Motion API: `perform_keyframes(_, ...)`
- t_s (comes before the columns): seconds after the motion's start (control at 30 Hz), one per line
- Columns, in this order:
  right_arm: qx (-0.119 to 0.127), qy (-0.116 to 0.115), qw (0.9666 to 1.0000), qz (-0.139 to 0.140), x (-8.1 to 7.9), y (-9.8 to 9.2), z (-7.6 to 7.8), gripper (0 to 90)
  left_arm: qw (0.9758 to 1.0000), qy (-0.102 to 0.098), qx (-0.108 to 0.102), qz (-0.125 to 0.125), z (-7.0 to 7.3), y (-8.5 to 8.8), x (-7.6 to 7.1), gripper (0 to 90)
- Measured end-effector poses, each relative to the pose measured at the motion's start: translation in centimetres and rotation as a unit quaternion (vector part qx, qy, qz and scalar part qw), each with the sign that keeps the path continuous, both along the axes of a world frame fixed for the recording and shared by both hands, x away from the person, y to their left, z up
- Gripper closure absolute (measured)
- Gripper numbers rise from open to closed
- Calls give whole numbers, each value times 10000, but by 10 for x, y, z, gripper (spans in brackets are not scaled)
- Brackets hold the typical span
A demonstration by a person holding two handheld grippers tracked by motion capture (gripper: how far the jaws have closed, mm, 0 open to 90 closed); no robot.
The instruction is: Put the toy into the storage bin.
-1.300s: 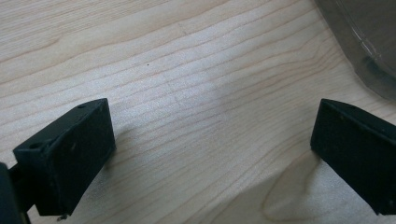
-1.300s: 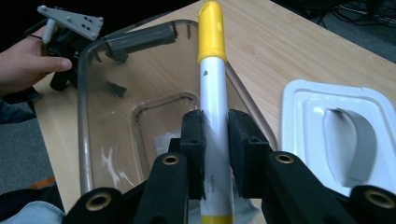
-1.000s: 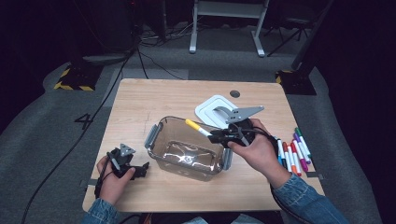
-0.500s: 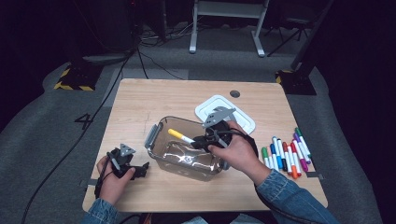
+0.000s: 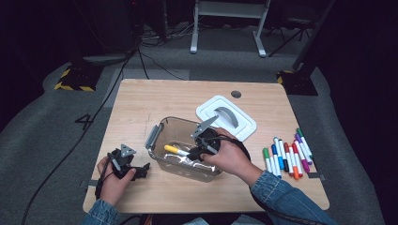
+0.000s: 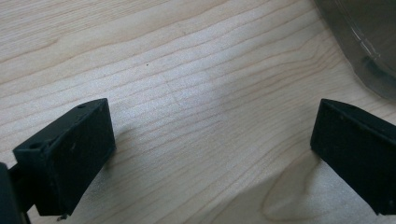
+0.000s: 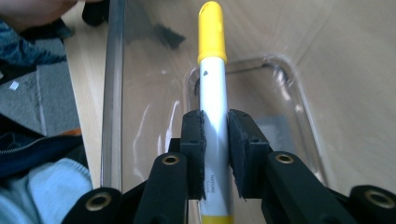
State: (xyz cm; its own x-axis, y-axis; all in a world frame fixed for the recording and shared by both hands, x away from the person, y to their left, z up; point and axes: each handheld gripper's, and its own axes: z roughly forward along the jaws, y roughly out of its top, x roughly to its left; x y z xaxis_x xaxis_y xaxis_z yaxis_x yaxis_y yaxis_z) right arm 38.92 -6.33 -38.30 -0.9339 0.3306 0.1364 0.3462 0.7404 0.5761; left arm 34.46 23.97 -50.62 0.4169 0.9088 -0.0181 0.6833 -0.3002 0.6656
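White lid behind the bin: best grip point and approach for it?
Take the white lid by its raised grey handle, coming from straight above with the jaws across the arch. The lid lies flat on the table, its low rim giving little to pinch. The handle is probably the only part standing proud.

The counter is of light wood, with a small dark round hole near its far edge. On it stand a clear container near the middle, a white lid just behind it, and — at the right edge — a row of coloured markers.
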Motion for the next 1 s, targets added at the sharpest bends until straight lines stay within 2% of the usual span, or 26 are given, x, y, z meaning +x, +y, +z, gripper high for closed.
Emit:
perform_keyframes(0.27,-345,215,9991,129,0,6,-10,765,10000,2,0,-1,0,0,0,1)
perform_keyframes(0.57,-618,438,9970,134,6,8,-22,765,10000,2,1,-1,0,0,0,1)
perform_keyframes(0.7,-676,463,9966,130,8,8,-26,765,10000,3,1,-2,0,0,0,1)
perform_keyframes(0.9,-805,656,9945,132,10,8,-28,762,10000,1,-1,1,0,0,0,1)
perform_keyframes(1.0,-666,591,9960,80,11,7,-27,705,10000,1,2,-2,0,0,0,1)
